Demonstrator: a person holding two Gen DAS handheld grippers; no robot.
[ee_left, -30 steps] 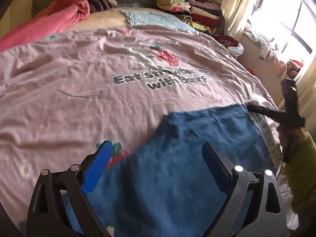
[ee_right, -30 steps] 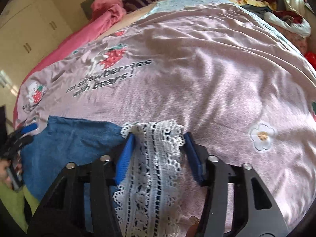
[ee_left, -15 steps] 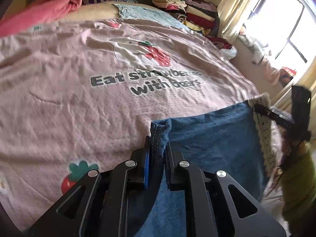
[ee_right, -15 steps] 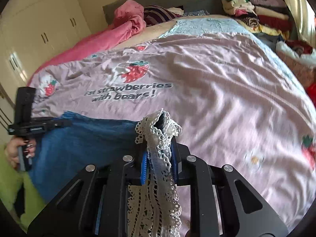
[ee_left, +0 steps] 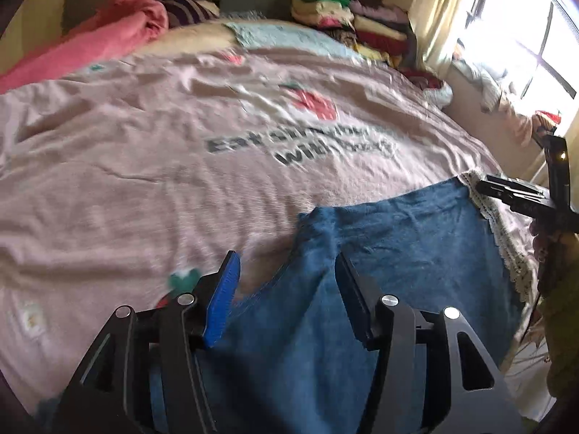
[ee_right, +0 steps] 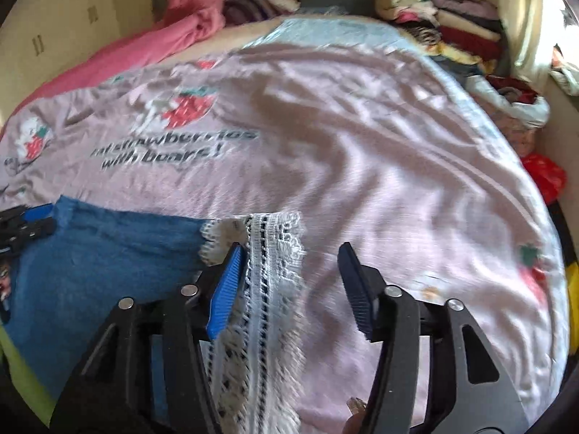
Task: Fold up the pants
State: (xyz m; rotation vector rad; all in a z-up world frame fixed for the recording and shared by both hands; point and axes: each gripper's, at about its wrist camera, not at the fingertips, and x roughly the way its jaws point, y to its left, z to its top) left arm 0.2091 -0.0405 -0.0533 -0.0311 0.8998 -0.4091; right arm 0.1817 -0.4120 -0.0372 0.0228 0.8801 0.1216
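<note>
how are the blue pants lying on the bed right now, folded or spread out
Spread flat: the blue pants lie open across the pink bedspread, lace trim along one edge. Layers cannot be told.

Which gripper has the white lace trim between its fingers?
The right gripper: the lace trim runs between its opening jaws, unpinched. The left gripper straddles only plain blue pants fabric.

Both views are motion-blurred. In the left wrist view the printed lettering (ee_left: pixel 300 146) on the pink bedspread (ee_left: pixel 144 166) is smeared beyond reading after its first letters. The blue pants (ee_left: pixel 398 253) run under the gripper body and off the frame at 6 o'clock. At 3 o'clock the person's hand (ee_left: pixel 542 238) is dark, partly cropped. The stacked clothes (ee_left: pixel 354 23) at 1 o'clock are indistinct. In the right wrist view the lace trim (ee_right: pixel 267 289) exits at 6 o'clock.
</note>
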